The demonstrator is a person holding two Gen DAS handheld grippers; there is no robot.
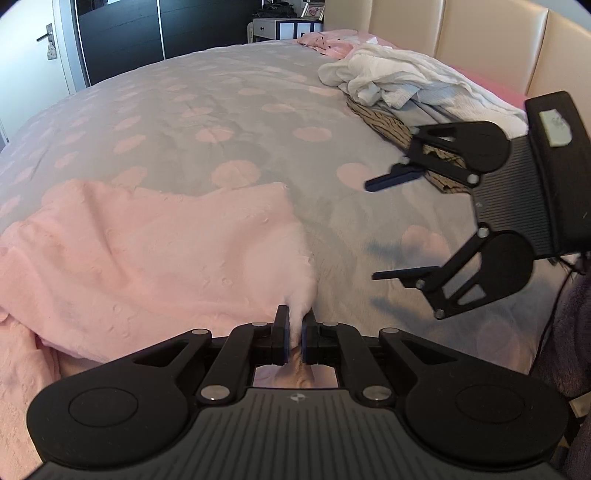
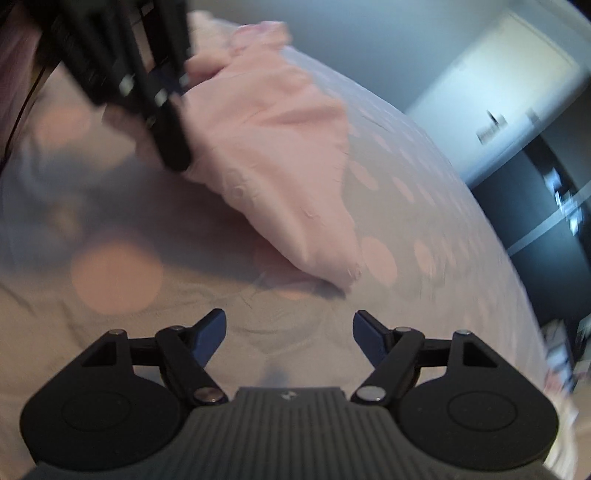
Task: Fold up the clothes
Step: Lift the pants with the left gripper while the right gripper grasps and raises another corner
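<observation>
A pale pink garment (image 1: 147, 258) lies spread on the bed's grey, pink-dotted cover (image 1: 221, 110). At the bottom of the left wrist view my left gripper (image 1: 294, 332) is shut on the garment's near right corner, and the cloth bunches up between its pads. My right gripper (image 1: 373, 229) hangs over bare cover to the right of the garment, open with nothing between its fingers. In the blurred right wrist view the right gripper (image 2: 289, 325) stands wide open above the cover. The pink garment (image 2: 280, 166) lies ahead of it, lifted at the upper left by the left gripper (image 2: 175, 158).
A pile of clothes sits at the far right of the bed: white pieces (image 1: 399, 81) over a striped one (image 1: 388, 125). A pink pillow (image 1: 332, 40) lies by the beige headboard (image 1: 480, 37). A dark wardrobe (image 1: 122, 33) and a white door (image 1: 29, 48) stand beyond.
</observation>
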